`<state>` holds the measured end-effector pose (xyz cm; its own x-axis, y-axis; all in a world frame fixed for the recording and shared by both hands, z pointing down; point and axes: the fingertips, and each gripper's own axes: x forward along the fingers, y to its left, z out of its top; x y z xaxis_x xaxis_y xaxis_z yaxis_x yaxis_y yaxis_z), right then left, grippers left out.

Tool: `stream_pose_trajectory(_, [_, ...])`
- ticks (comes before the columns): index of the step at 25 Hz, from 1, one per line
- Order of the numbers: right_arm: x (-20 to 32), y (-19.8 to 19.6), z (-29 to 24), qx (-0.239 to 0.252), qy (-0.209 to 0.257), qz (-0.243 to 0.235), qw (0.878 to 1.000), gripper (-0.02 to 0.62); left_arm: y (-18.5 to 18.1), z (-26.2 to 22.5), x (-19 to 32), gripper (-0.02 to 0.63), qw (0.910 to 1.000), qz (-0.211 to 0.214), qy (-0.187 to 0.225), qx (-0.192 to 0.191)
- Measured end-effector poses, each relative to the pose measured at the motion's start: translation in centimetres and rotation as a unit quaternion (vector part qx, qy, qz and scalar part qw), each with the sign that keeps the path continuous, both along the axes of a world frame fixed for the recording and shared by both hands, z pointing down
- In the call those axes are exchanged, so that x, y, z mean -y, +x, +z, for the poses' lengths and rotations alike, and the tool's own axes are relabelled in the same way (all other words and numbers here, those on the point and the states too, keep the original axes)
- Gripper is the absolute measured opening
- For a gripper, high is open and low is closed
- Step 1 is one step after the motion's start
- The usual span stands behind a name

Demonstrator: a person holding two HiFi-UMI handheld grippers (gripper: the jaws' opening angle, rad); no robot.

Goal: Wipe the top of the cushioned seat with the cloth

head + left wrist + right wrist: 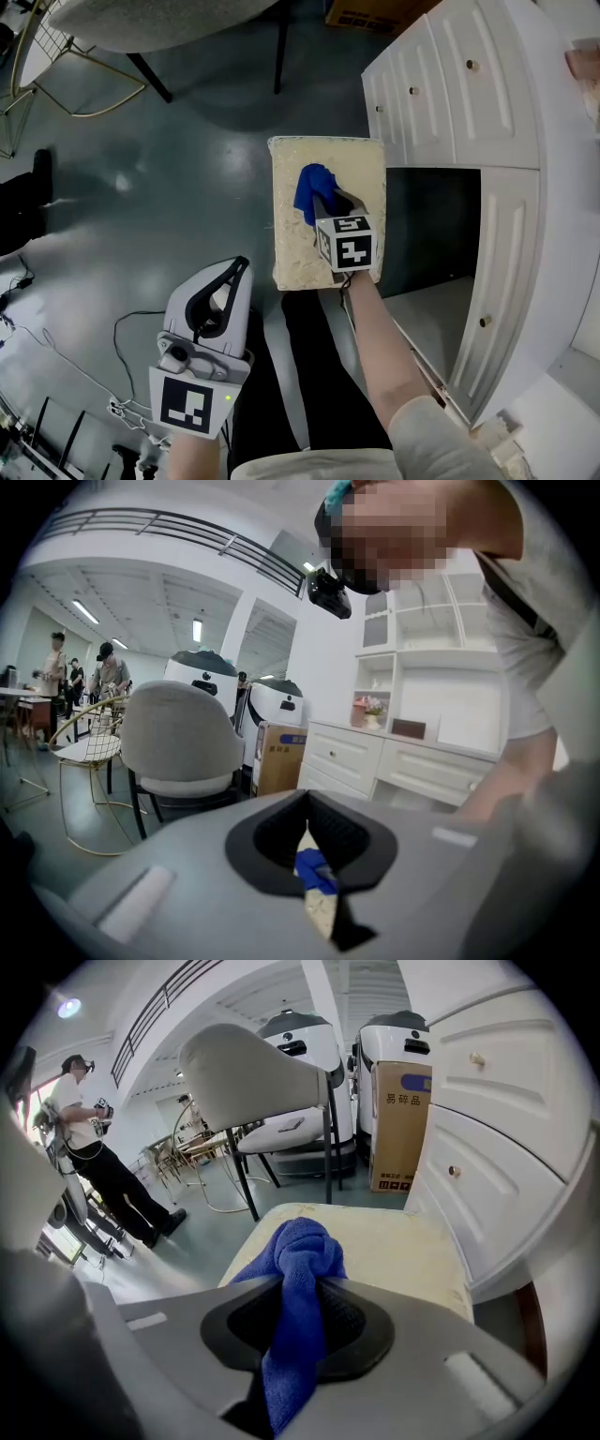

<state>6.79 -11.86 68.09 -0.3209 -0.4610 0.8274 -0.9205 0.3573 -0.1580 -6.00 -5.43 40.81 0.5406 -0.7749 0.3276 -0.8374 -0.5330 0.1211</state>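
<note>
**Seat wipe, judged mid-stroke: cloth on the cushion top.**
Right hand-held gripper (323, 202) pinches the bunched blue cloth (311, 190), which sits on the cushioned seat (291, 246) toward its far end. Next move, as judged: drag the cloth over the bare near part, keeping pressure. Left hand-held gripper (239, 266) has its jaws together with nothing held, off the seat. Containers: white cabinet (506, 234) has its bay open, nothing made out inside; cardboard box (403, 1124), contents hidden.

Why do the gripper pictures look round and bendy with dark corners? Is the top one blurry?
Left gripper view and right gripper view: wide-angle lenses curve straight lines, like the white drawers, and blacken the corners. Head view: sharp, blue cloth crisp, soft glare on the floor.
</note>
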Motion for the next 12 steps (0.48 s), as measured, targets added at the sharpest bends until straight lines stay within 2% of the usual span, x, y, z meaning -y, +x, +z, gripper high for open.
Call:
stream_pose_trajectory(9, [-0.8,-5.8,0.1,0.003,-0.004,-0.049,0.999,0.08,-2.3,0.1,-1.0,0.0,1.0,-0.004,-0.001,0.0])
stream_pose_trajectory(12, [-1.0,-6.7,0.1,-0.002,-0.007,-0.057,0.998,0.08,-2.9,-0.1,-1.3,0.0,1.0,-0.002,-0.001,0.002])
